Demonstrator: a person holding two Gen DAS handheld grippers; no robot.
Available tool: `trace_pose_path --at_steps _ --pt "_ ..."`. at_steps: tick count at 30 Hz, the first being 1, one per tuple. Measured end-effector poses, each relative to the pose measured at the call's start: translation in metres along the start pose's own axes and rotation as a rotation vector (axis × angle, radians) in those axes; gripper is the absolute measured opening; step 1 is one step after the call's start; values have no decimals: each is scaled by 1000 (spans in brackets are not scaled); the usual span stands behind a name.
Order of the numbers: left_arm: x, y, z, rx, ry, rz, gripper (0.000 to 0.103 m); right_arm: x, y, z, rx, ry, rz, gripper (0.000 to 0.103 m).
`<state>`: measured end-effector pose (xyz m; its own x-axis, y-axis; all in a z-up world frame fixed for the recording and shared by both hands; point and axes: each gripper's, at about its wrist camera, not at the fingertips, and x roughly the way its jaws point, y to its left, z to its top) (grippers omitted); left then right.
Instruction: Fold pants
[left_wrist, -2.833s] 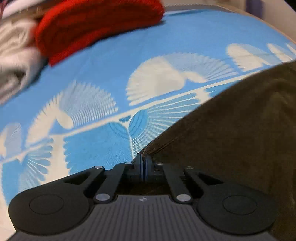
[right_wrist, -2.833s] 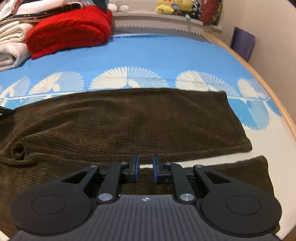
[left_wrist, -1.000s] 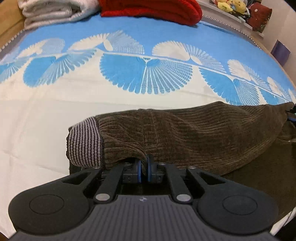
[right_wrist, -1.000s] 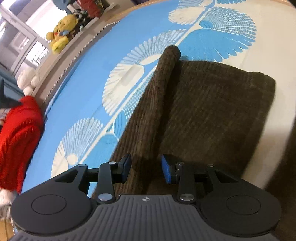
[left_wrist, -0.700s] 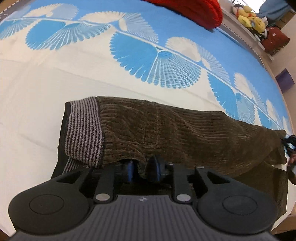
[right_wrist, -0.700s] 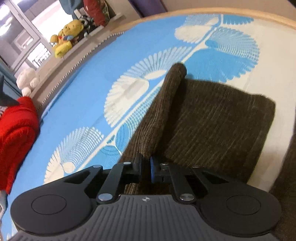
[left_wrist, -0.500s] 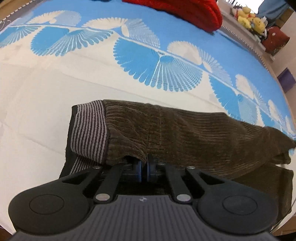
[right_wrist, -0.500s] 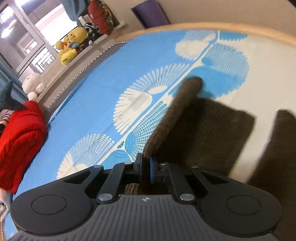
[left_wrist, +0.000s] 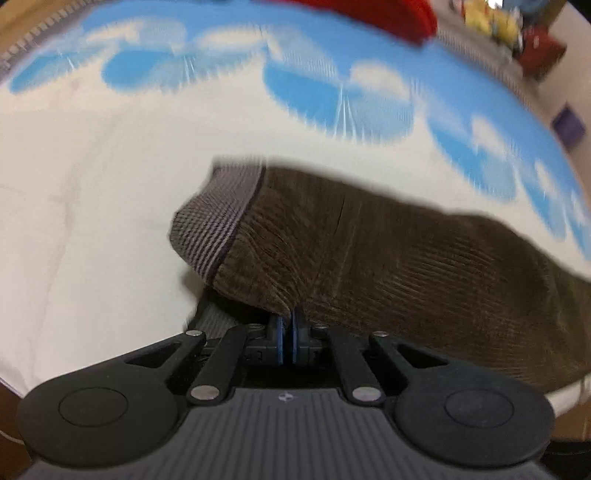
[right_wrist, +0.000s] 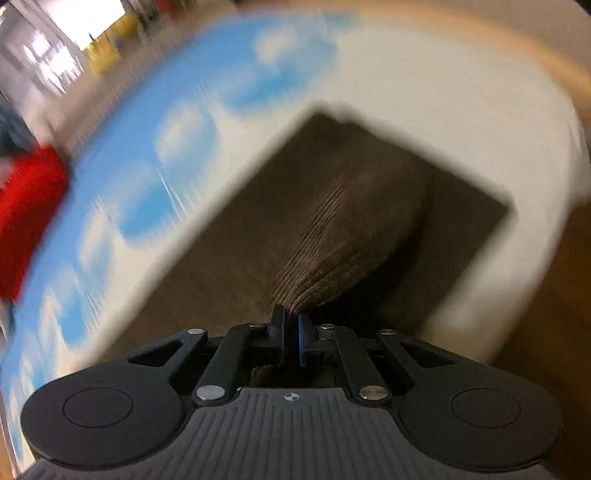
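Observation:
Brown corduroy pants with a grey striped waistband lie folded lengthwise on the blue and white bed cover. My left gripper is shut on the pants' near edge by the waistband and holds it raised. In the right wrist view the leg end of the pants stretches away towards the bed's edge. My right gripper is shut on a pinched fold of that fabric, lifted above the layer below. Both views are motion-blurred.
The bed cover spreads around the pants. A red folded blanket lies at the far side, also in the right wrist view. Stuffed toys sit on a ledge behind. The bed's wooden rim curves at right.
Both grippers stay shut on the pants and have lifted and swung them quickly. The right gripper closed on the leg fold about a second ago. The upper layer now hangs raised over the lower one.

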<state>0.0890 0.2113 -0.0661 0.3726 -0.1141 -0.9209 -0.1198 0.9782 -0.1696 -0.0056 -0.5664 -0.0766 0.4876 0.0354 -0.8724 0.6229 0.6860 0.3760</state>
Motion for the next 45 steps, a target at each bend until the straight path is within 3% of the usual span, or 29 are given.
trace_pose_path --at_steps 2,4,7,10,17,20,25,31,32,33,35,37,39,40,41,42,43,45 --pt "5 1 0 -3 12 26 11 9 -20 -6 34 61 0 8" --pt "4 5 3 -49 4 33 31 9 -33 -5 35 26 46 9" --pt "1 12 6 -136 -11 59 43 7 -55 2 81 -49 29 20" --pt "2 23 13 -214 -14 90 48 2 -83 12 195 -129 36 33" --pt "3 44 23 -327 -50 131 49 12 -117 24 399 -175 114 39" --pt "6 39 26 -300 -49 152 49 20 -118 25 407 -148 90 39" --pt "9 24 27 -195 -62 202 35 25 -108 28 367 -134 78 39" --pt "10 16 25 -104 -68 235 32 31 -90 36 270 -178 -11 23" --pt "8 15 24 -101 -76 232 30 33 -89 37 273 -181 -20 9" --pt "6 14 24 -100 -87 226 28 30 -89 38 273 -192 -18 8" --pt "-3 11 23 -97 -122 194 27 15 -85 41 246 -284 15 6" --pt "-10 6 20 -76 -143 177 25 -16 -72 41 164 -464 13 1" --pt "-7 3 19 -36 -130 216 25 -43 -59 35 81 -629 -148 0" --pt "-3 5 18 -41 -100 209 25 -48 -60 34 81 -670 -293 0" --pt "1 6 18 -43 -70 201 25 -44 -66 36 93 -638 -386 0" --pt "4 8 17 -43 -51 200 25 -23 -97 40 202 -450 -299 0" --pt "4 9 18 -47 -49 197 26 -23 -97 40 202 -450 -299 0" --pt "1 13 18 -65 -56 184 26 -17 -132 35 418 -380 -153 4"
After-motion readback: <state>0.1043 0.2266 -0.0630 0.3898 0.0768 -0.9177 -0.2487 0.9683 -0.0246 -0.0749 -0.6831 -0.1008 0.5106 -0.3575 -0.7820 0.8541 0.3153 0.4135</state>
